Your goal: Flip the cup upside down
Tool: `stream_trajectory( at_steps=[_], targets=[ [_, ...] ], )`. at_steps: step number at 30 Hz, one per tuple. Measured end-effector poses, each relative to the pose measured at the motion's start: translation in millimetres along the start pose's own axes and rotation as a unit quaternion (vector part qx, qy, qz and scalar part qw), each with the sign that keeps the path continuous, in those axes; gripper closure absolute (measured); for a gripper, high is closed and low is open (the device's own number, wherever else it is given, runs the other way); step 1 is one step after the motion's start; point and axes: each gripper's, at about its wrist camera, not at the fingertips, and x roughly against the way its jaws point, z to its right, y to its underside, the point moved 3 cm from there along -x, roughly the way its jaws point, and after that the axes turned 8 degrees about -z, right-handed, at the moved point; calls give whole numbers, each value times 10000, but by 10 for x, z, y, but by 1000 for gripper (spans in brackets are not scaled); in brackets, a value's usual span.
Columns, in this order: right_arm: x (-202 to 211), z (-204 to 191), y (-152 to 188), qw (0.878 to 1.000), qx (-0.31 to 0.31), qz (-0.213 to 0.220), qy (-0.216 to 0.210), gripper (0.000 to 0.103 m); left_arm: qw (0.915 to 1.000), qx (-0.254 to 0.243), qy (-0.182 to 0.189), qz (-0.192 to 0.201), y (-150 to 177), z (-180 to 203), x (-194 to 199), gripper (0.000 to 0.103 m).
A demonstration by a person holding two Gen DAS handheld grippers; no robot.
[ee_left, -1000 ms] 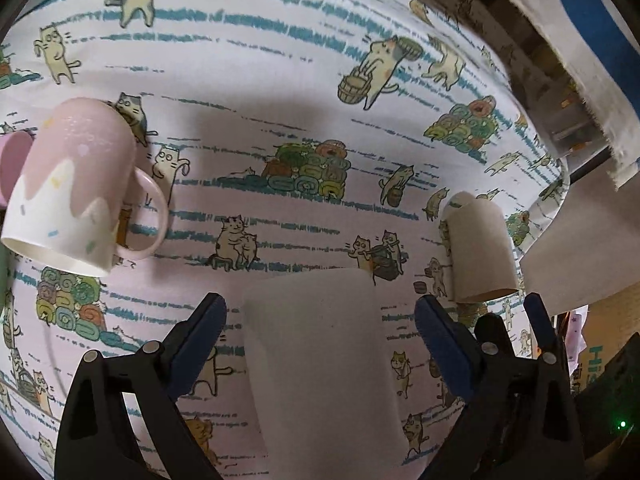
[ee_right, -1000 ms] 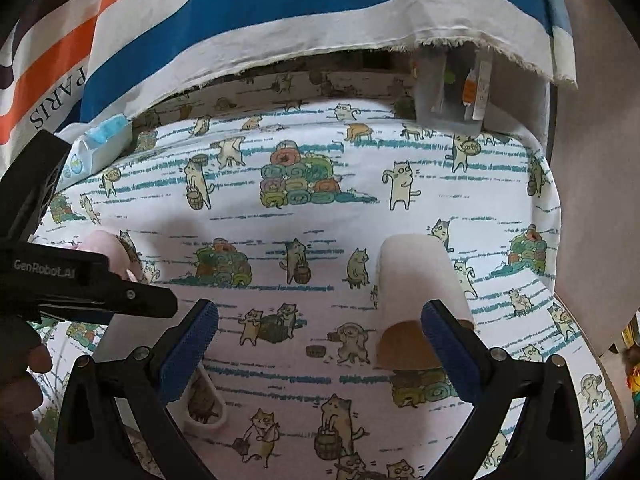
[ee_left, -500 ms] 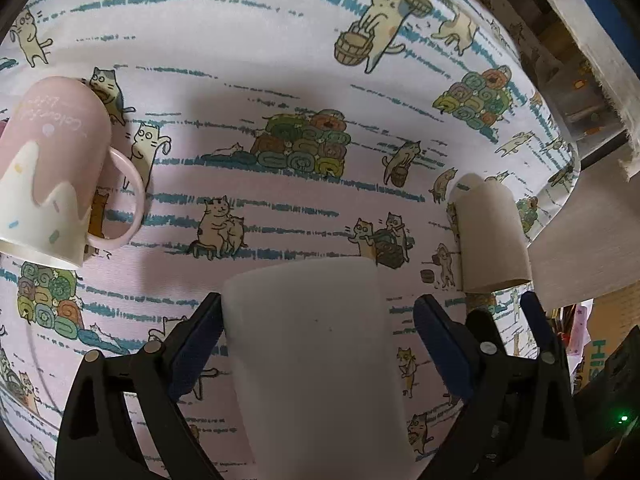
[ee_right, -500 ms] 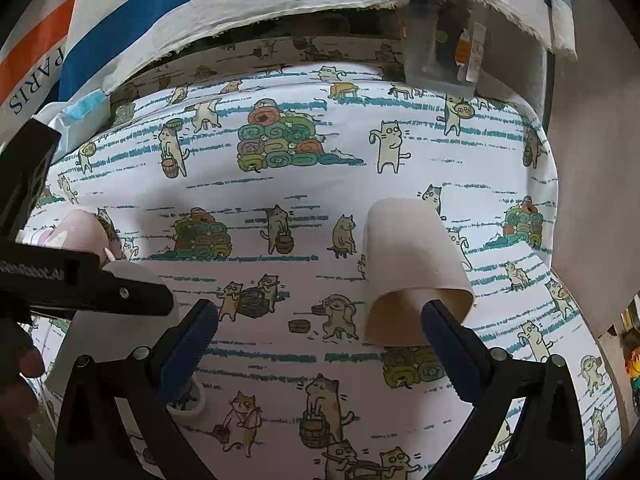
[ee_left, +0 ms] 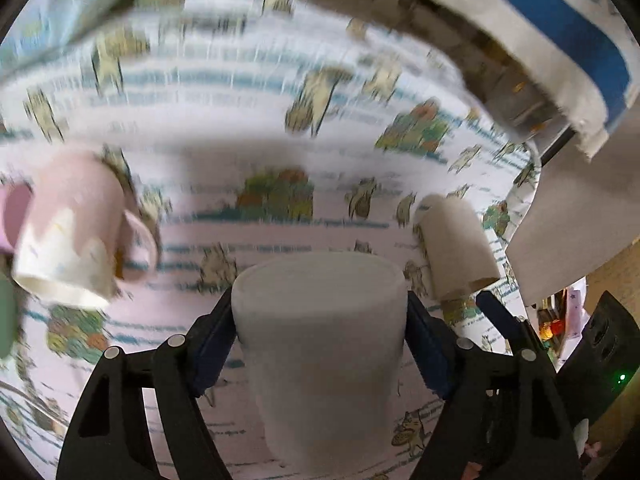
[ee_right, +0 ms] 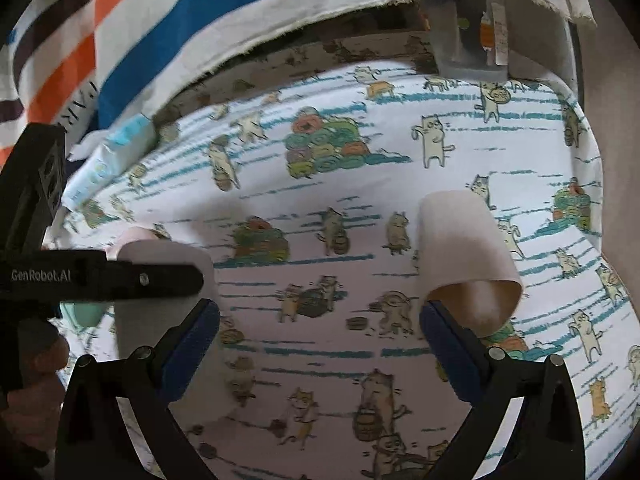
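A plain white cup point(ee_left: 320, 344) stands upside down on the cat-print tablecloth point(ee_left: 280, 120), its flat base up. My left gripper point(ee_left: 320, 316) has both blue pads pressed on the cup's sides. The cup also shows at the left of the right wrist view point(ee_right: 168, 280), behind the left gripper's black body. My right gripper point(ee_right: 320, 340) is open and empty above the cloth. A beige cup point(ee_right: 464, 256) stands upside down just beyond its right finger point(ee_right: 448, 336); it also shows in the left wrist view point(ee_left: 456, 244).
A pink and white mug point(ee_left: 72, 228) with a handle stands upside down at the left. A striped cloth point(ee_right: 200, 20) hangs over the table's far edge, with a tissue pack point(ee_right: 104, 160) and a clear box point(ee_right: 468, 40) below it. The table edge falls away at the right.
My left gripper has moved forward around the white cup and closed on it; the view is blurred from motion. My right gripper has shifted slightly and stays open.
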Motion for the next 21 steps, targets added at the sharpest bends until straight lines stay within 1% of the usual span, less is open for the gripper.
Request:
stream_trajectory(
  at_steps=[2,4,7,10,15,21],
  targets=[
    [16,-34,1,9999,53,37,-92,2,9998,-72,-51,154,-9,20,53,27],
    [10,-68,6,9998,125,10,-150,2,9997,-121,-59,200,-16,29,59,27],
    [-63,-135,32,9992,296,-188,-200,2,9990,-246,-169,324,6,60,70,27],
    [-143,-196,71,9983,445,-362,-93,2,9981,-369,-272,415,27,80,74,27],
    [-192,-209,95,9977,506,-444,46,2,9931,-667,-689,679,56,177,56,27],
    [-215,-124,87,9982,322,-499,81,2,9898,-841,-817,805,79,206,12,27]
  ],
)
